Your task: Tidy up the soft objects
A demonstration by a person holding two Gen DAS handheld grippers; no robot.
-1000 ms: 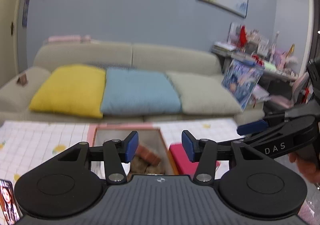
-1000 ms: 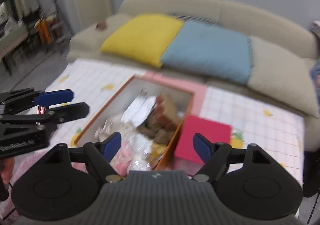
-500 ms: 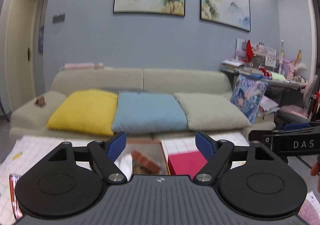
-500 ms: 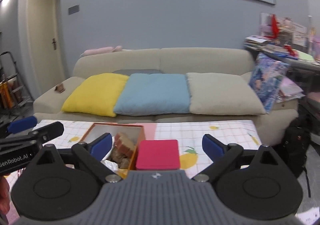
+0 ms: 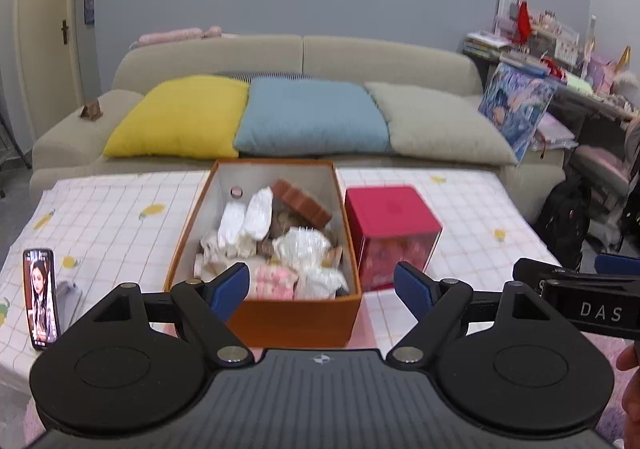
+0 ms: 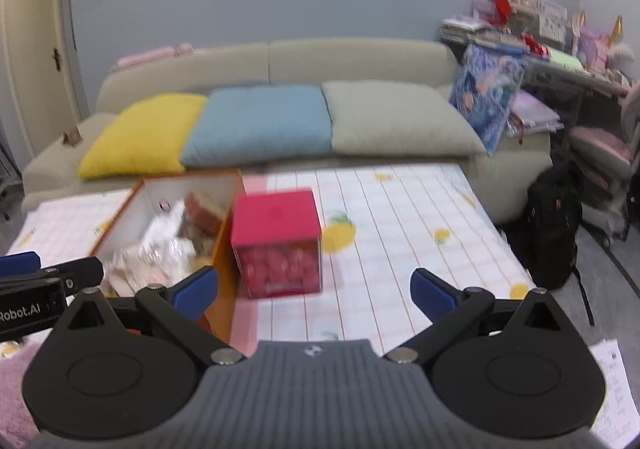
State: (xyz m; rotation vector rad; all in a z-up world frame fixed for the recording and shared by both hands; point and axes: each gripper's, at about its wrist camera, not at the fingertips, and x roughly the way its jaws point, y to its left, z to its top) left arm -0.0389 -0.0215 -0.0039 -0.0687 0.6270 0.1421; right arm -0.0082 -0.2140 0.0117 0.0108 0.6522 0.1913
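1. Soft things [image 5: 276,249] lie piled in an orange box [image 5: 296,315] on the table [image 5: 112,217], white and pink lumps all mixed up.
2. The left gripper [image 5: 322,285] has its blue jaws spread wide. Nothing sits between them. The orange box is just past the tips, and the soft pile shows in the gap.
3. The right gripper [image 6: 314,287] is spread wide too, its jaws just finishing their spread. Nothing is held. It hangs over the table, and a red box [image 6: 276,217] stands in front of it.
4. The red box sits right beside the orange box, on its right side. Its top is plain red. Its front is see-through, with pink and red round shapes inside; they are too blurry to name.
5. In the orange box a brown block [image 5: 302,203] lies tilted at the back, on top of the pile. White wrapped bundles [image 5: 246,221] lie beside it. A pink squishy lump [image 5: 276,281] lies near the front wall.
6. A phone [image 5: 40,299] stands upright on the left of the table, well apart from the boxes.
7. Behind the table is a sofa [image 5: 360,57] with a yellow pillow [image 5: 180,117], a blue pillow [image 5: 312,121] and a grey pillow [image 5: 436,129] in a row.
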